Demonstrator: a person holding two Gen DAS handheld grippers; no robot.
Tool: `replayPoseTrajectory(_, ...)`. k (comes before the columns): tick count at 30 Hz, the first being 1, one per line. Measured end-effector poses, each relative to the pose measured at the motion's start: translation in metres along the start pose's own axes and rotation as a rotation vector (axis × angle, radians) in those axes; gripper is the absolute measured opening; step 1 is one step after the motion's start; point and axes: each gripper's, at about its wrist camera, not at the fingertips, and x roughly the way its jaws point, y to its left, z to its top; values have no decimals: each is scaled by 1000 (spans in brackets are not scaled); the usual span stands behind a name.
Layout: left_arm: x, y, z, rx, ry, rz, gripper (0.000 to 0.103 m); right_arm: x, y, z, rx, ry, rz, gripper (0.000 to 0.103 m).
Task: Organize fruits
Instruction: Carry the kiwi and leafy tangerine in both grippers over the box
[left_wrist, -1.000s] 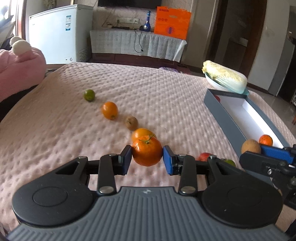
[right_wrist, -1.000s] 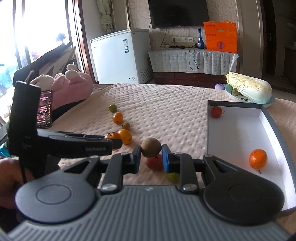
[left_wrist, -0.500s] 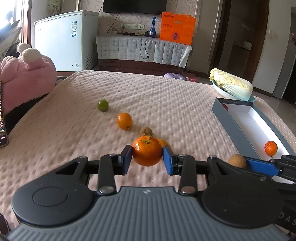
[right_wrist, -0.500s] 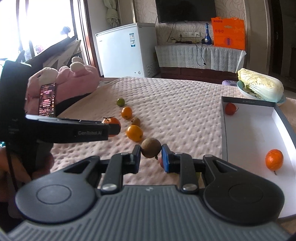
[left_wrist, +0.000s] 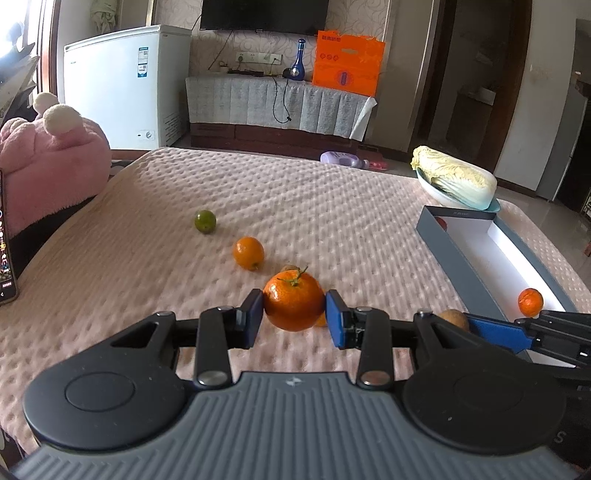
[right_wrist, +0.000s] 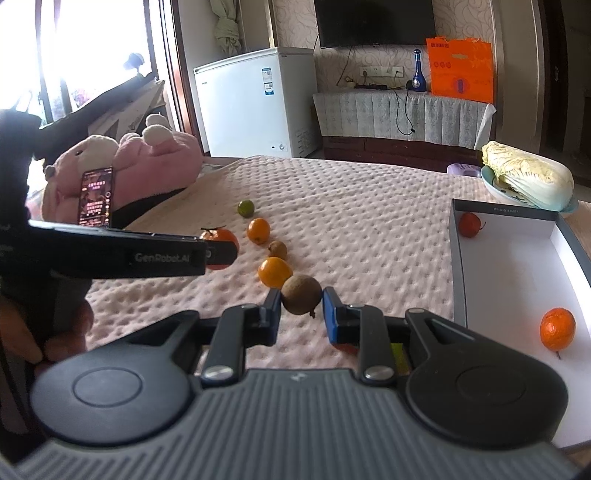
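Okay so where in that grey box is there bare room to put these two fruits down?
The white floor of the grey-walled box is mostly bare: the whole middle stretch between the small red fruit in its far left corner and the orange mandarin near its right wall. The crowded part is the pink quilt left of the box, where loose fruit sits in a line.

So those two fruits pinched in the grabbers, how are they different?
The tangerine in the left gripper is bright orange, glossy, with a green stem on top; the brown fruit in the right gripper is dull, rough-looking and smaller, so those jaws sit closer together. Both are roundish and held clear of the pink blanket.
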Motion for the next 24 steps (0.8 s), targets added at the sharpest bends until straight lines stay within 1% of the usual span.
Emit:
replayPoseTrajectory(8, -1, -6, 2, 7, -4, -23, 42, -8, -6, 5, 26, -29, 4, 27)
replayPoseTrajectory(17, 5, -12, 2, 28, 4, -3, 42, -25, -18, 12, 48, -75, 11, 27)
replayPoseTrajectory(21, 8, -17, 1, 36, 5, -2, 42, -34, -28, 13, 58, -93, -5, 27)
replayPoseTrajectory(24, 11, -25, 0, 57, 1, -3, 42, -41, -44, 14, 87, -109, -40, 27)
